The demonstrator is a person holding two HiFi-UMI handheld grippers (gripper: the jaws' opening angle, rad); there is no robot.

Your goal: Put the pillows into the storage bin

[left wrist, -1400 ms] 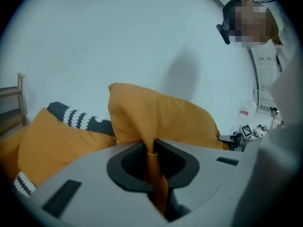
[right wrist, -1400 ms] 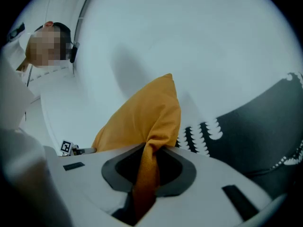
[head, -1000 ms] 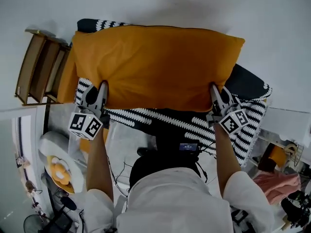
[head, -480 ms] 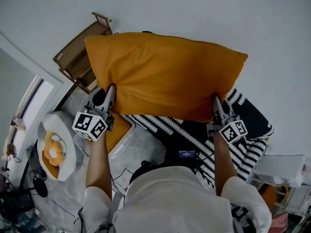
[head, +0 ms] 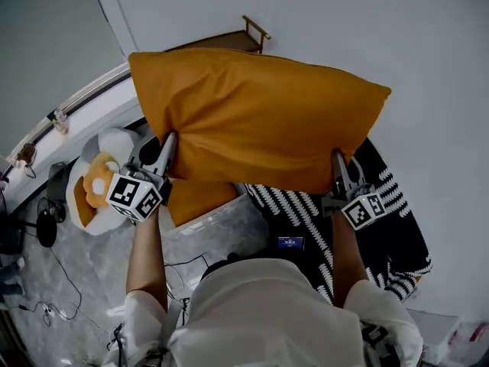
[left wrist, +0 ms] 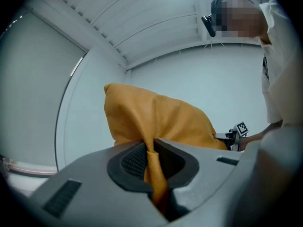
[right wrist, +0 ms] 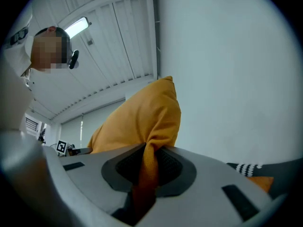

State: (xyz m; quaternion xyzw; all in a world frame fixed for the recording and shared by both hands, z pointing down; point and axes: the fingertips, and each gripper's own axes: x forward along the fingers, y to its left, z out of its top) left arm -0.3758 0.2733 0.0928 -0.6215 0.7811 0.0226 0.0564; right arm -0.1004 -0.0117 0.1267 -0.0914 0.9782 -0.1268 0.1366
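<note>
A large orange pillow hangs in the air between my two grippers, held by its near edge. My left gripper is shut on the pillow's left corner; the left gripper view shows a fold of orange fabric pinched between the jaws. At the right corner my right gripper is shut the same way, cloth squeezed between its pads. Below the pillow's left half stands a clear storage bin with a second orange pillow in it.
A black-and-white patterned textile lies on the floor at the right. A white and orange plush sits left of the bin. A wooden chair stands by the wall behind the pillow. Cables and gear lie on the floor at the far left.
Both grippers have carried the orange pillow up and left, off the patterned textile. The bin and plush have come under its left side, and the wooden chair has shifted from left to top.
</note>
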